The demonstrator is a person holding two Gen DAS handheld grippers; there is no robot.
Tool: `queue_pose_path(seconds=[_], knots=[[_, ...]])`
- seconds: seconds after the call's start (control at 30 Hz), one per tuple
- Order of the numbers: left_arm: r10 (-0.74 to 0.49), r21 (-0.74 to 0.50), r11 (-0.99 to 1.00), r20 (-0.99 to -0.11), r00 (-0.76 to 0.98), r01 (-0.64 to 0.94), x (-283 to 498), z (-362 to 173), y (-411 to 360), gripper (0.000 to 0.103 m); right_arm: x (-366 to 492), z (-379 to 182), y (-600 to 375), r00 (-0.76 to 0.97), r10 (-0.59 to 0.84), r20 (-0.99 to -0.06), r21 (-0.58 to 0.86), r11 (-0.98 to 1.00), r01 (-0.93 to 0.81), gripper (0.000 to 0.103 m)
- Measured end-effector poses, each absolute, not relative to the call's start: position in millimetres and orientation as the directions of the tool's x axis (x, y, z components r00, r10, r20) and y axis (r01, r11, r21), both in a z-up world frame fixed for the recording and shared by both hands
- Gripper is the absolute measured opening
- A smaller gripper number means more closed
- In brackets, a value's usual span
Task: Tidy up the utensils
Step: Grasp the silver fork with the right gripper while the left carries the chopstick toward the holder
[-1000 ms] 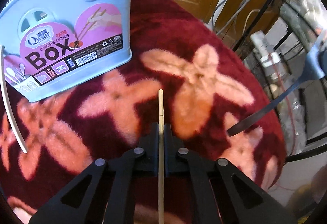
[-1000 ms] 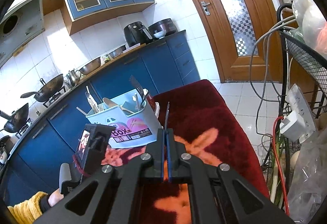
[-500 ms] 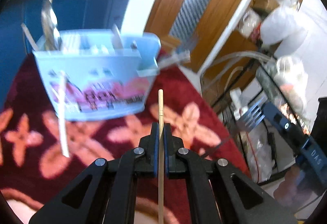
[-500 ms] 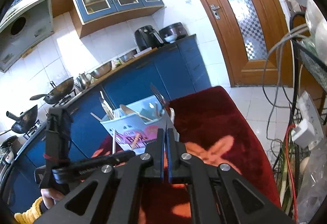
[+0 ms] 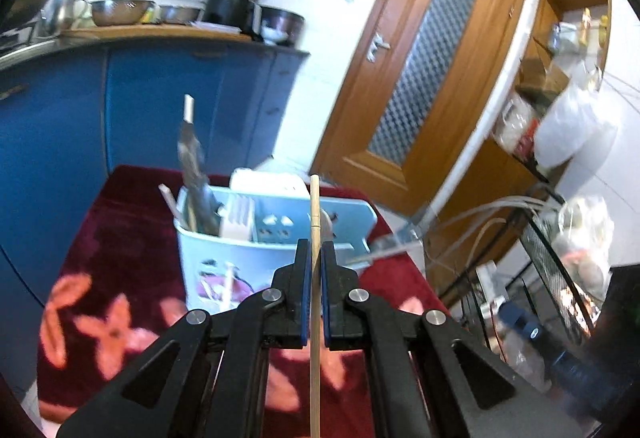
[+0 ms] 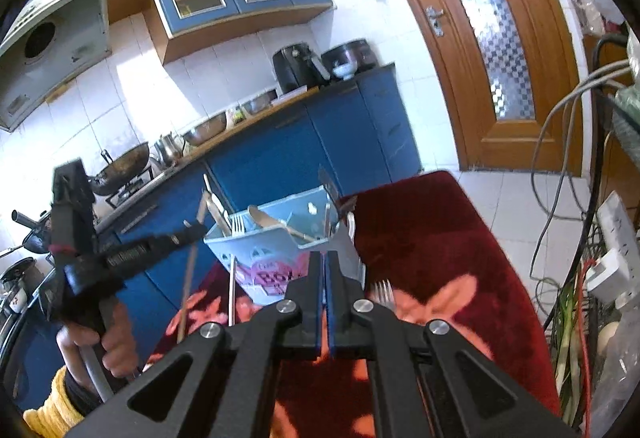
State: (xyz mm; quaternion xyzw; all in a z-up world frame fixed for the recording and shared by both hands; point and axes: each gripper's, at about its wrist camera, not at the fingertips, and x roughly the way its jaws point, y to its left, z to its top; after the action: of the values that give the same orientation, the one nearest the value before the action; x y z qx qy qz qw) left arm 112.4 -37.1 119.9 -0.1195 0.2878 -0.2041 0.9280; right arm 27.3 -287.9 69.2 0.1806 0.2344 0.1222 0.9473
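A light blue utensil box [image 5: 240, 258] [image 6: 276, 238] stands on the red flowered cloth and holds several utensils. My left gripper [image 5: 315, 250] is shut on a wooden chopstick [image 5: 315, 206], held level just in front of the box, its tip above the rim. In the right wrist view the left gripper [image 6: 192, 232] holds that chopstick [image 6: 188, 286] to the left of the box. My right gripper [image 6: 325, 262] is shut on a metal fork [image 6: 354, 266], which hangs tines down beside the box's right end; its handle also shows in the left wrist view [image 5: 384, 244].
The red cloth [image 6: 420, 238] covers a small table. Blue cabinets [image 6: 304, 142] and a counter with pots stand behind it. A wooden door [image 5: 416, 78] is at the right. A wire rack with cables [image 6: 592, 238] and bags crowds the right side.
My left gripper has risen and tilted from looking down at the cloth to level with the box top. My right gripper has moved closer to the box with the fork.
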Motion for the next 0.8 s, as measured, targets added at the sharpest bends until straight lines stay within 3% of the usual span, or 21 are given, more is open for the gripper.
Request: queue_pose_path(seconds=[0.17, 0.23, 0.3, 0.5, 0.8], knots=[[-0.42, -0.328, 0.899, -0.463, 0.781, 0.289, 107.5, 121.1, -27.8, 0.002, 44.0, 54.3, -285.8, 0.821, 0.307, -0.482, 0.363, 0.922, -0.131, 0.006], [-0.412, -0.323, 0.903, -0.459, 0.787, 0.284, 105.0, 118.9, -25.3, 0.002, 54.0, 45.4, -285.0, 0.797, 0.298, -0.526, 0.34, 0.932, -0.124, 0.019], [-0.405, -0.319, 0.906, -0.456, 0.793, 0.279, 102.3, 116.6, -23.0, 0.002, 64.2, 33.6, -283.5, 0.768, 0.297, -0.567, 0.323, 0.938, -0.124, 0.024], [-0.382, -0.298, 0.916, -0.443, 0.811, 0.269, 95.2, 111.5, -17.5, 0.002, 97.7, -5.3, -275.0, 0.654, 0.279, -0.703, 0.26, 0.957, -0.129, 0.024], [-0.377, -0.283, 0.918, -0.417, 0.827, 0.276, 90.2, 110.1, -9.9, 0.002, 136.1, -45.4, -267.7, 0.538, 0.229, -0.811, 0.201, 0.973, -0.112, 0.024]])
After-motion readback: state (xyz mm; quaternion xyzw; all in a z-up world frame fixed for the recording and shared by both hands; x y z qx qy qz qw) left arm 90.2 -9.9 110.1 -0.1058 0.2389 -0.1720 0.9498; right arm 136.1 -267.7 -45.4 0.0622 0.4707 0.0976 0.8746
